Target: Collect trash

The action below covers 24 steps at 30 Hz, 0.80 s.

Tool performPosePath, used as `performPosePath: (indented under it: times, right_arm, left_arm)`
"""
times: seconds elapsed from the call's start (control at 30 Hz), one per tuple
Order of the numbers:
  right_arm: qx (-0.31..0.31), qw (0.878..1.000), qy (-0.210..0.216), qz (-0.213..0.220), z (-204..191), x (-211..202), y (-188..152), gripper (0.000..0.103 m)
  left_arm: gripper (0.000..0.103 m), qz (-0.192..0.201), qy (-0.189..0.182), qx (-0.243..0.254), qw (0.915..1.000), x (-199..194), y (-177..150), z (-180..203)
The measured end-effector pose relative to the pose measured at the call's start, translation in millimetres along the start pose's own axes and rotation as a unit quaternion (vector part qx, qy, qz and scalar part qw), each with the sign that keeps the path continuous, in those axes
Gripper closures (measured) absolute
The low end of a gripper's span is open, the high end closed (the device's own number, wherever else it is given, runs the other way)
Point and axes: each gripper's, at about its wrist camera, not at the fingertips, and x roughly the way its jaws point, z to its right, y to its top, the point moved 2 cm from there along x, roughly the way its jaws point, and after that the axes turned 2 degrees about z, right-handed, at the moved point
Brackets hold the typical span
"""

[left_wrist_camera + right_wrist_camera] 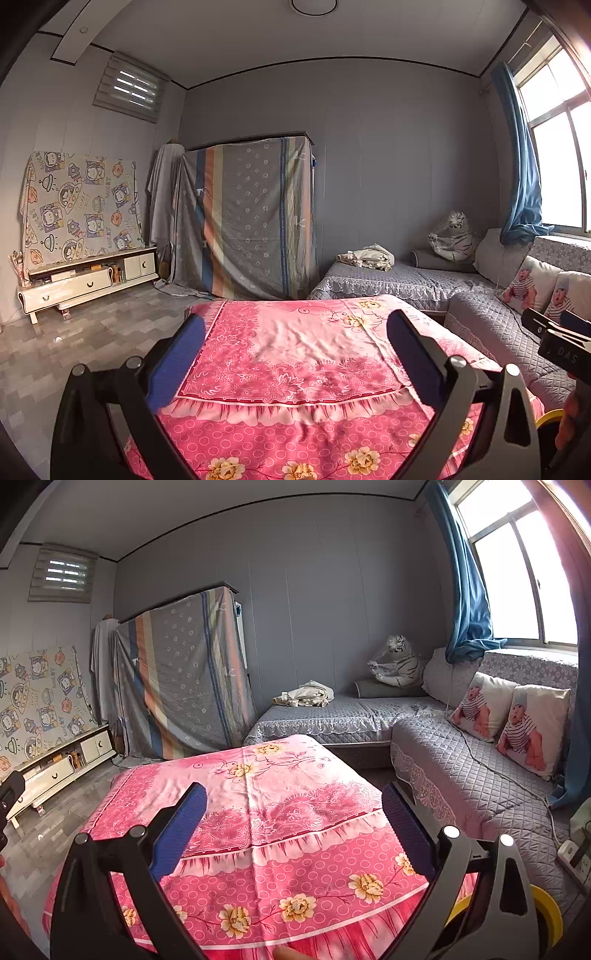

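No trash shows in either view. My left gripper (295,354) is open and empty, held above a table covered by a pink floral cloth (295,343). My right gripper (291,823) is open and empty above the same pink cloth (266,775). Its black body also shows at the right edge of the left wrist view (561,343). A yellow round object (546,912) sits low beside the table at the right, partly hidden by my right finger.
A grey quilted corner sofa (461,771) wraps behind and right of the table, with two baby-print pillows (509,720), a crumpled cloth (306,694) and a plush tiger (399,664). A sheet-covered wardrobe (243,218) and a white TV cabinet (85,280) stand left.
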Motion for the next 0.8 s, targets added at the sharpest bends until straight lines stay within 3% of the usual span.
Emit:
performPosePath:
  times: [0.27,0.8]
  right_arm:
    - [0.002,1.000,0.003,-0.023,-2,8,-23,0.011]
    - [0.005,1.000,0.003,-0.030,-1,13,-29,0.011]
  left_arm:
    - [0.008,-0.004,-0.014,0.004,0.9999,2,-8,7]
    - [0.008,-0.007,-0.034,-0.012,0.9993,5,-9,6]
